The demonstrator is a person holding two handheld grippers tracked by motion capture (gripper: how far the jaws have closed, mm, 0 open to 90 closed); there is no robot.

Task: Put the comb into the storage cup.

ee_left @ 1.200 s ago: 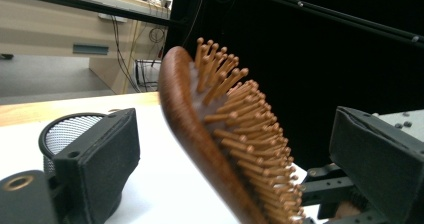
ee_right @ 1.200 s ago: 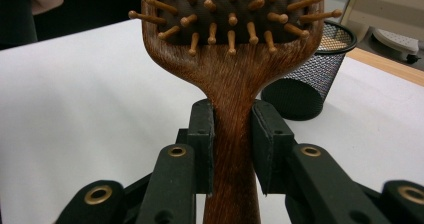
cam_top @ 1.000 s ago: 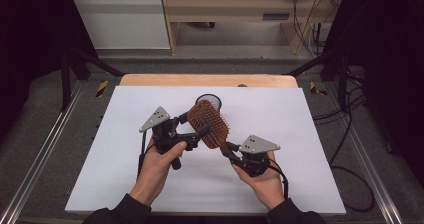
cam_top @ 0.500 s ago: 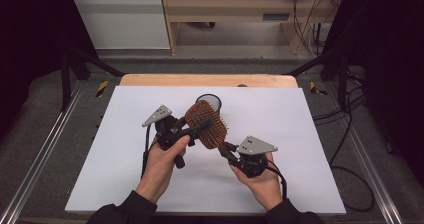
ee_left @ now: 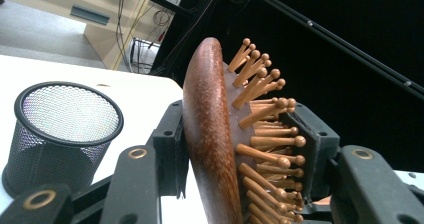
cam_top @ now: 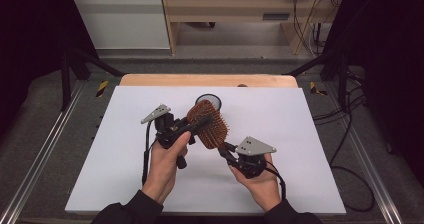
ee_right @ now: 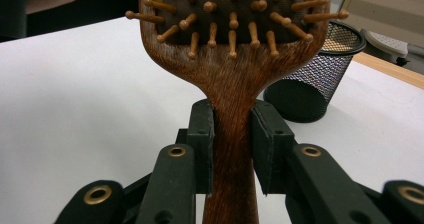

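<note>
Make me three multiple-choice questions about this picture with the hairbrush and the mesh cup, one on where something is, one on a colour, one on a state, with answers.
1. Where does the right gripper grip the hairbrush?
A. on the handle
B. on the pins
C. on the top edge of the head

2. What colour is the mesh cup?
A. white
B. black
C. red

3. How is the hairbrush held?
A. lying flat on the table
B. standing in the cup
C. lifted off the table between both grippers

Answers: 1 A, the right gripper view shows its jaws closed on the wooden handle. 2 B, its wire mesh is black in both gripper views. 3 C, the left gripper clamps the head across back and pins while the right one holds the handle.
</note>
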